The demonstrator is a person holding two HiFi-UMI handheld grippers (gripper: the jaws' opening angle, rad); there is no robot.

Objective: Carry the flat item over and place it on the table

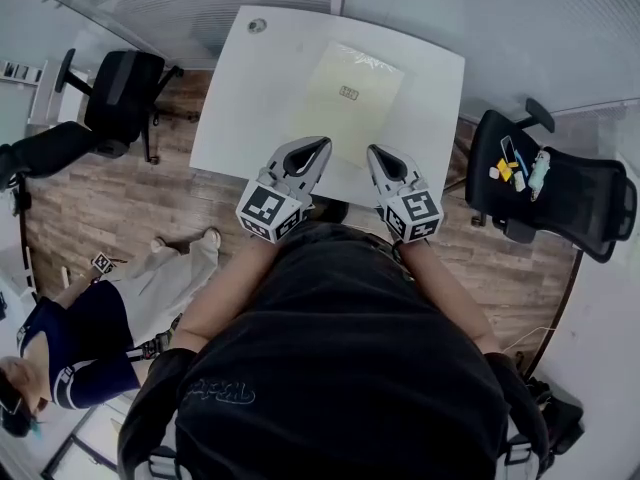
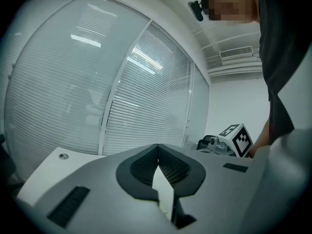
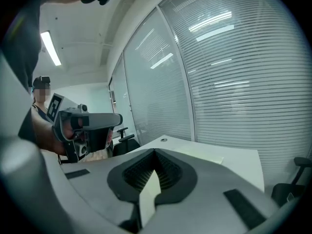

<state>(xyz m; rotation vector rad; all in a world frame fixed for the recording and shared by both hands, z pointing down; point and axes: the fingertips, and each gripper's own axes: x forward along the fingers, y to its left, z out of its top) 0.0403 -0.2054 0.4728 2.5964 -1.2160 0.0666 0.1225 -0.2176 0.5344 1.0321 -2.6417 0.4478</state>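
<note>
The flat item (image 1: 350, 93) is a pale cream sheet lying on the white table (image 1: 250, 108), toward its far middle. In the right gripper view the flat item (image 3: 202, 152) shows as a thin pale patch on the table (image 3: 239, 162). My left gripper (image 1: 318, 146) and right gripper (image 1: 375, 152) hang side by side over the table's near edge, short of the sheet. Both are shut with nothing between the jaws. The left gripper (image 2: 157, 147) points toward the blinds. The right gripper (image 3: 155, 152) points along the table.
A black office chair (image 1: 125, 93) stands left of the table. Another black chair (image 1: 550, 183) at the right carries small yellow and white things. A person in dark blue (image 1: 80, 338) is at the lower left. Glass walls with blinds (image 2: 146, 96) run behind the table.
</note>
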